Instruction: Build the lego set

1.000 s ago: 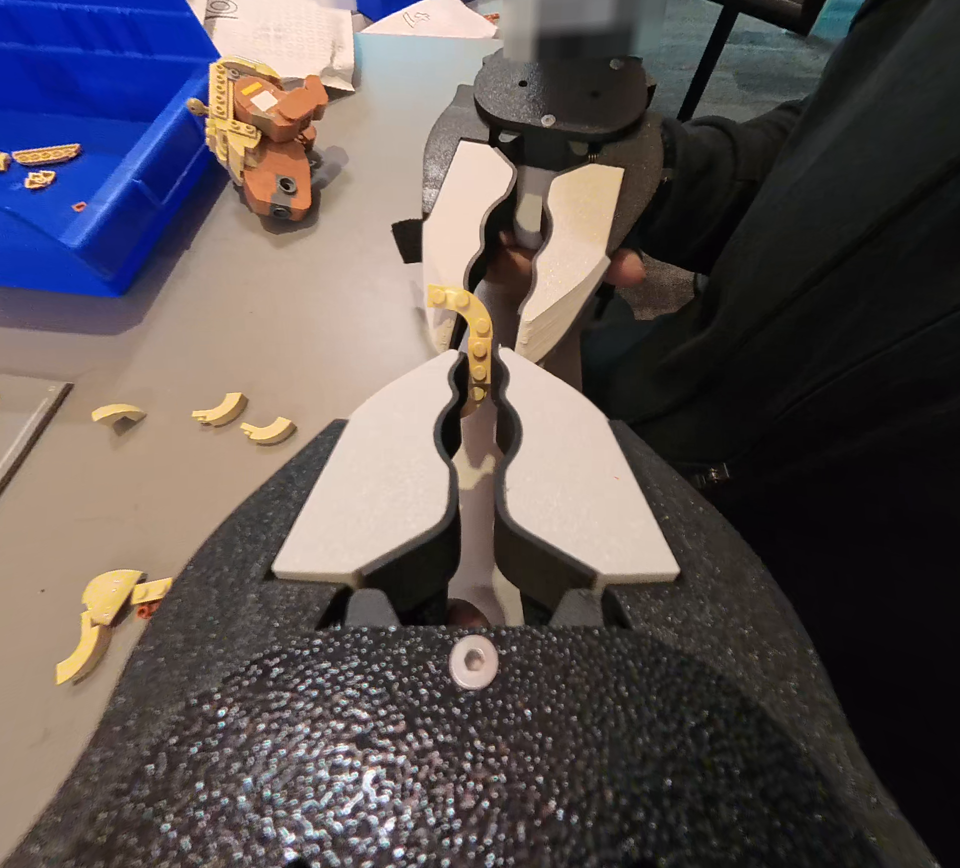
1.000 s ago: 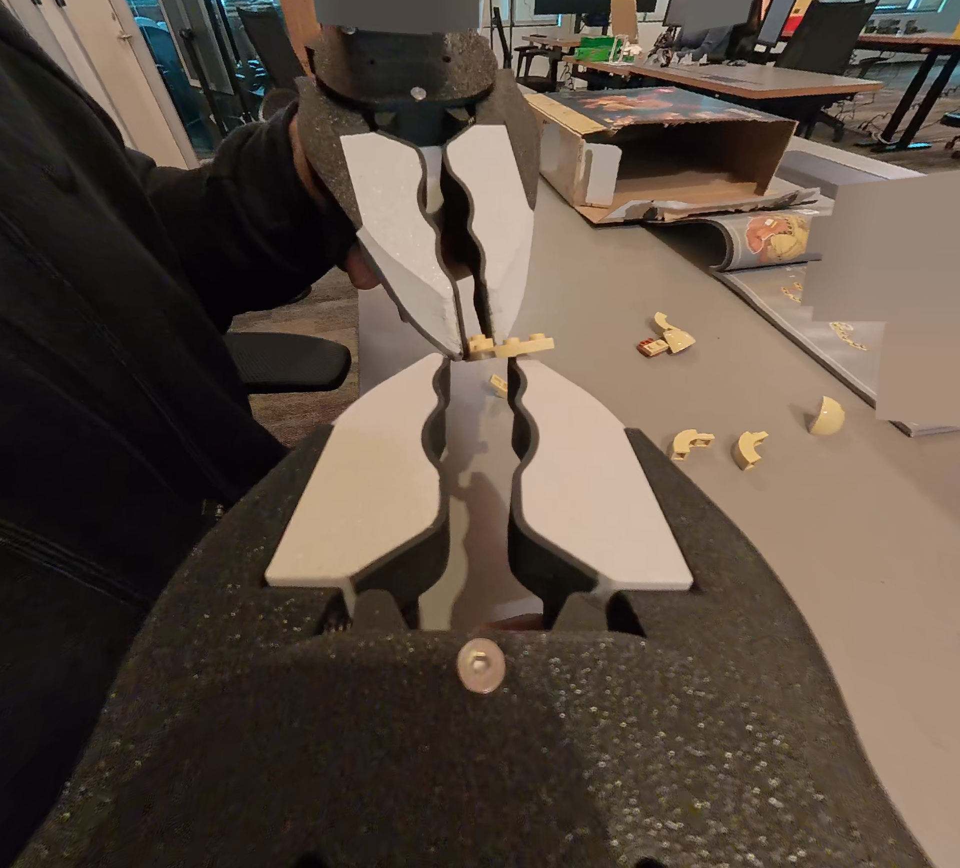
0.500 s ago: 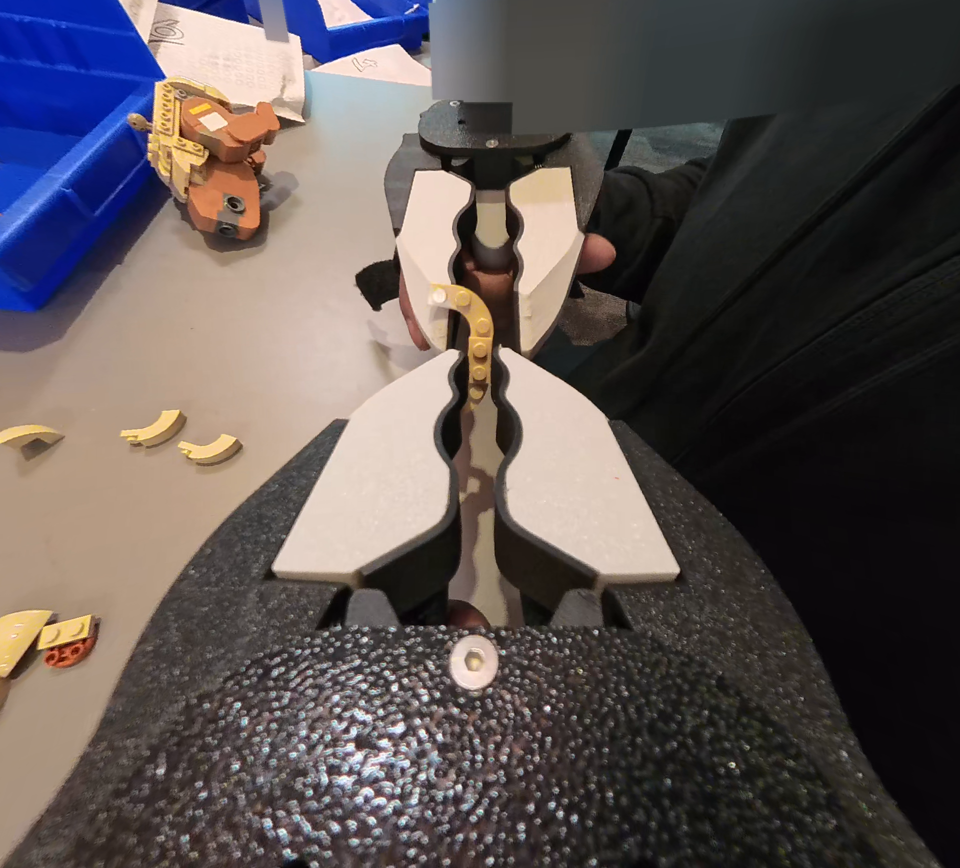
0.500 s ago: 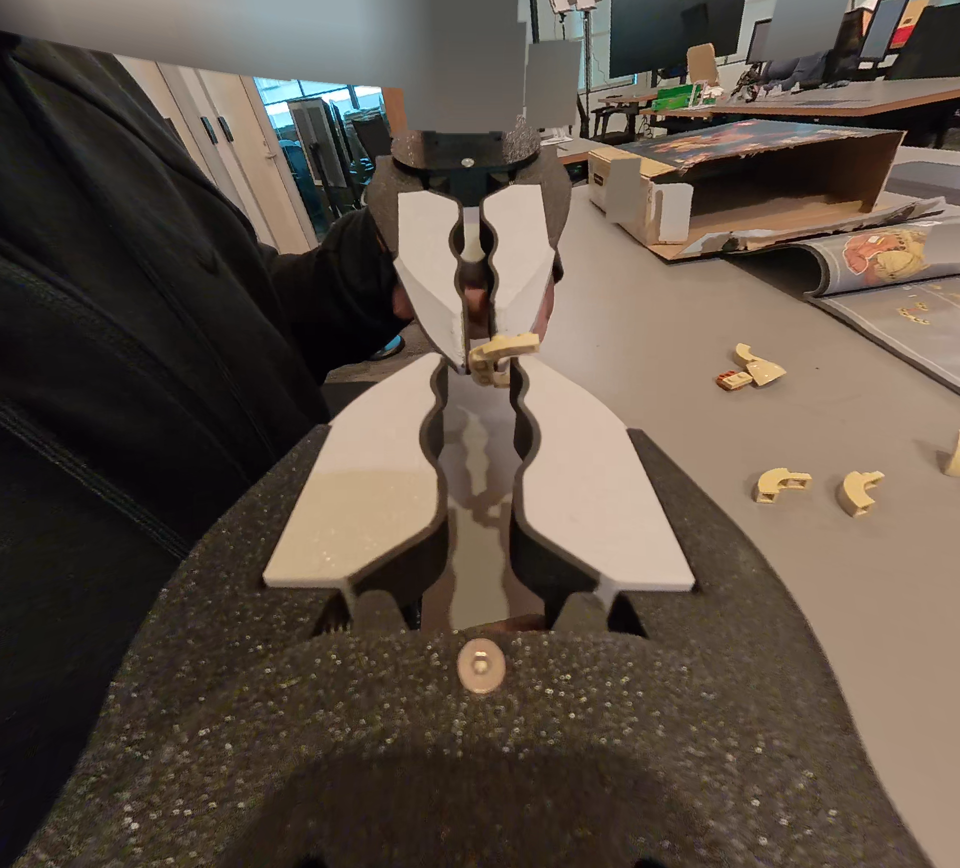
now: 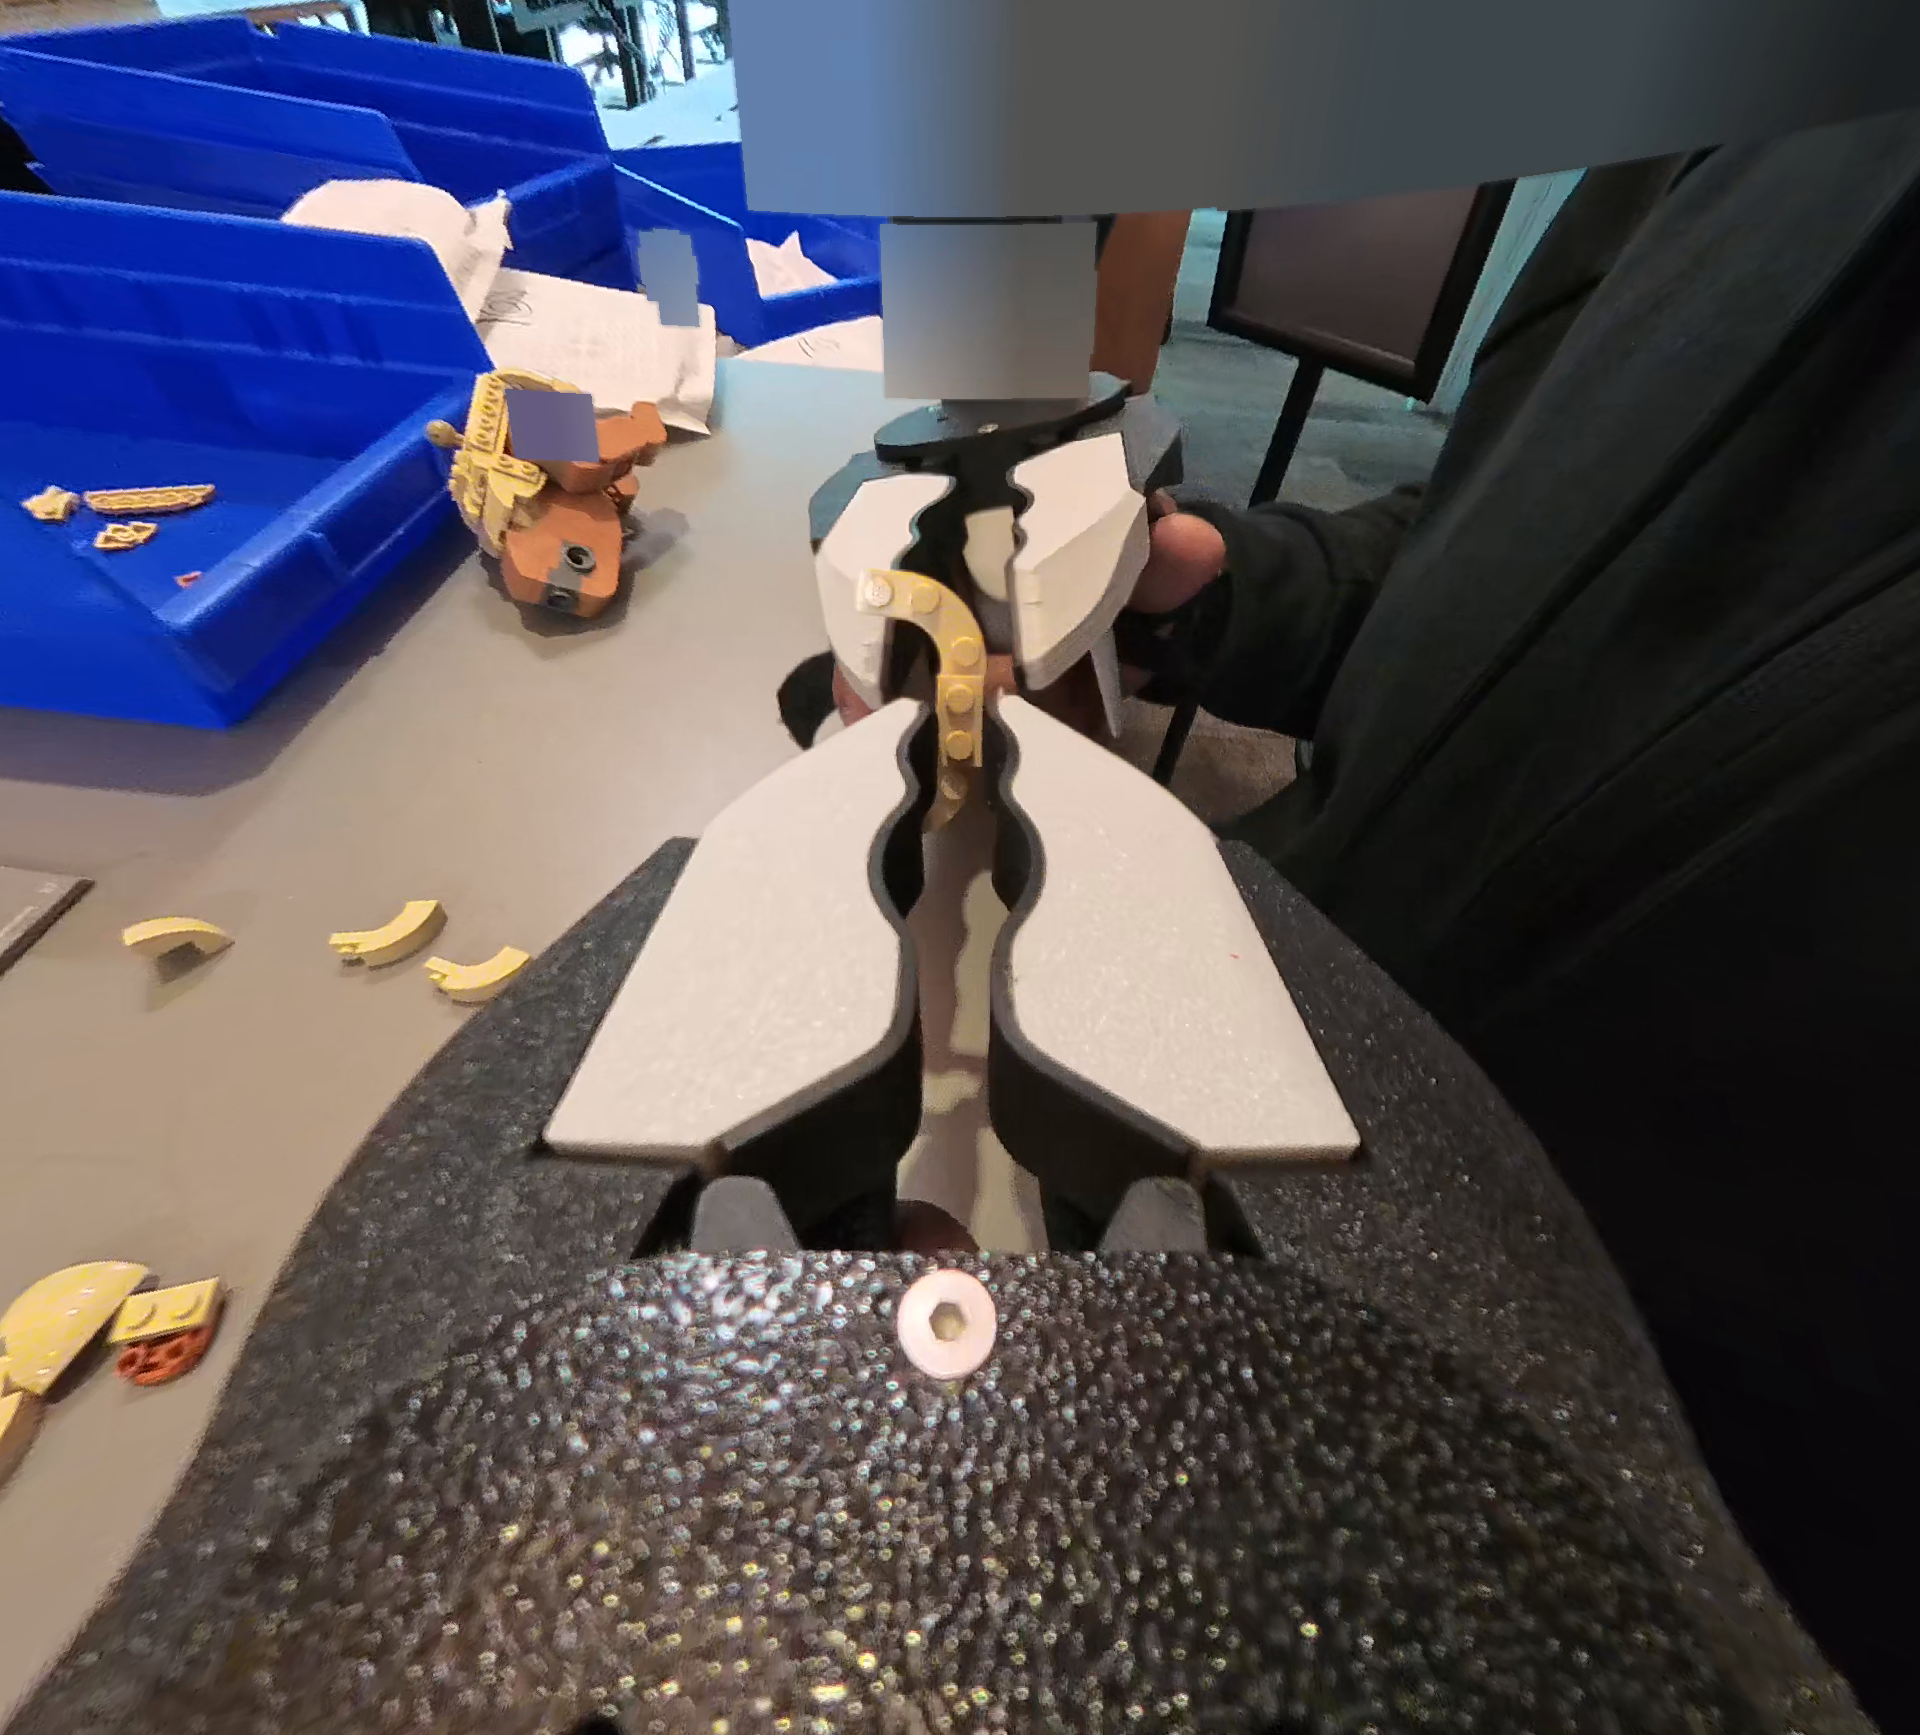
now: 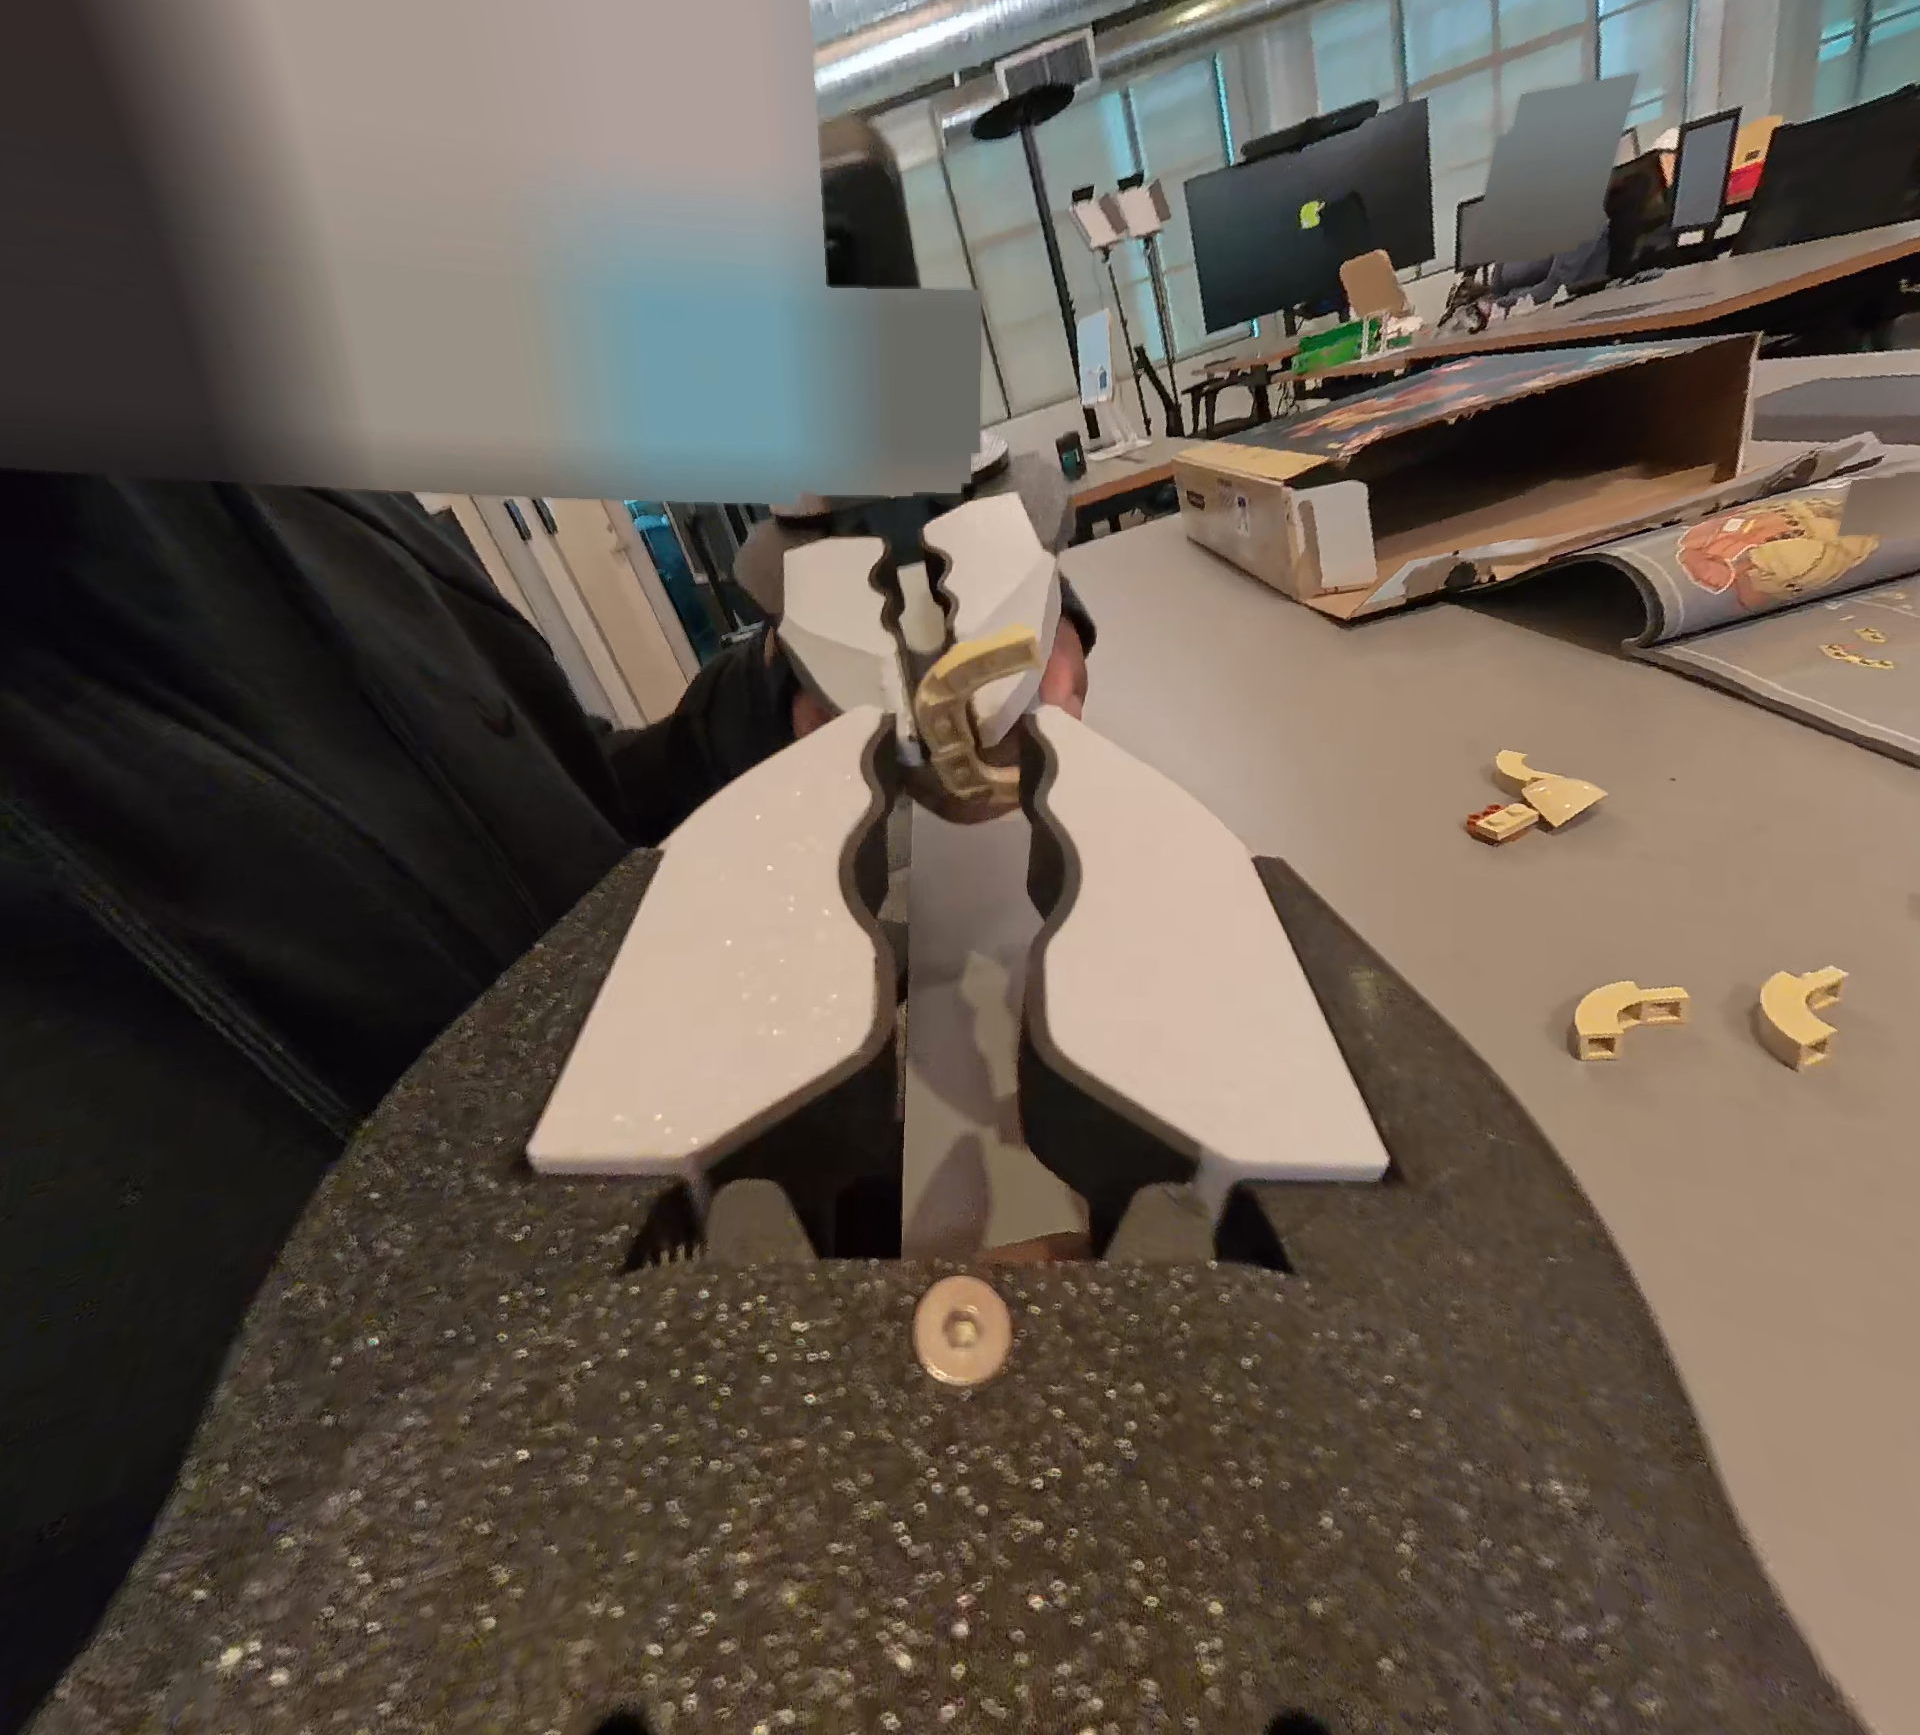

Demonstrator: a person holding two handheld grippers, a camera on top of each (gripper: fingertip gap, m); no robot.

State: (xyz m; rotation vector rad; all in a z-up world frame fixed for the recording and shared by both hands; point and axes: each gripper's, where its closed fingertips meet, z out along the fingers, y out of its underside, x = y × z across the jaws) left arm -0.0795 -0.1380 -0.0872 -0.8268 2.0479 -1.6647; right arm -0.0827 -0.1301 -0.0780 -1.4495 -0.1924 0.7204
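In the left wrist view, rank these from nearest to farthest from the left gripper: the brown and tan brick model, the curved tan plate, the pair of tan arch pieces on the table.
1. Curved tan plate: clamped at the left gripper fingertips.
2. Pair of tan arch pieces: on the table, low left.
3. Brown and tan brick model: farther back left, beside the blue bin.

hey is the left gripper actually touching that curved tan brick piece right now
Touching. In the left wrist view the left gripper has its fingertips closed on the straight lower end of the curved tan brick piece, with no gap showing on either side.
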